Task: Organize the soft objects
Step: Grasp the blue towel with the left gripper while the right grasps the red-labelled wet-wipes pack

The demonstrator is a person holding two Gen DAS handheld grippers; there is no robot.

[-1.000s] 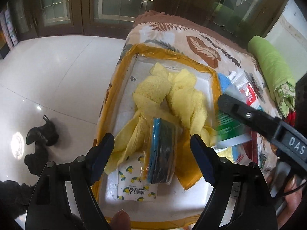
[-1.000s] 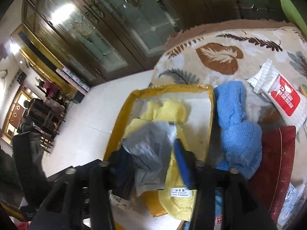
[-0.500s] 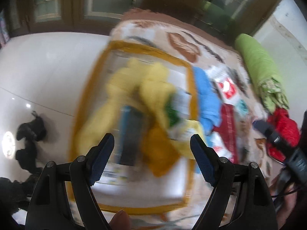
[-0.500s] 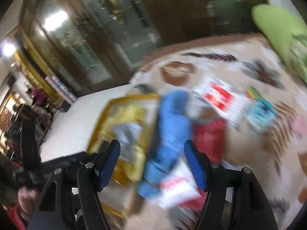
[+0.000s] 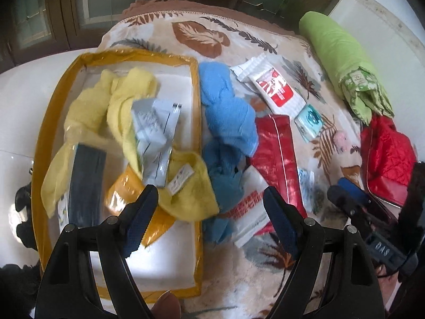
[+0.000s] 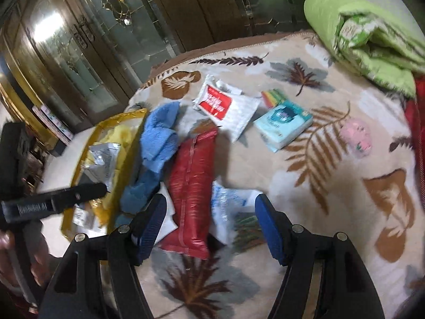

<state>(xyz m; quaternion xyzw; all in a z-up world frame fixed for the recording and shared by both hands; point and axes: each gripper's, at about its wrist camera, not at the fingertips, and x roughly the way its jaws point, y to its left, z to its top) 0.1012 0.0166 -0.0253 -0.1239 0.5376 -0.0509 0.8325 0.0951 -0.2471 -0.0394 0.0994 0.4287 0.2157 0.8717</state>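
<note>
Now grey packet (image 5: pixel 155 133) lies in yellow-rimmed bag (image 5: pixel 195 85), dropped there a second ago by right gripper (image 6: pixel 209 223); its jaws have since spread, empty, above red pouch (image 6: pixel 192 186); left gripper (image 5: pixel 209 218) released, empty; blue towel (image 5: pixel 228 117) beside bag, likely next.

A blanket (image 5: pixel 279 273) printed with brown and grey leaves covers the bed. Beyond the bed's far edge stand dark wooden doors (image 6: pixel 87 42) with patterned glass panes and brass handles. A pale, glossy tiled floor (image 5: pixel 18 101) runs along the bed's left side, and a dark object (image 5: pixel 22 204) too blurred to identify lies on it at the left edge of the left wrist view.
</note>
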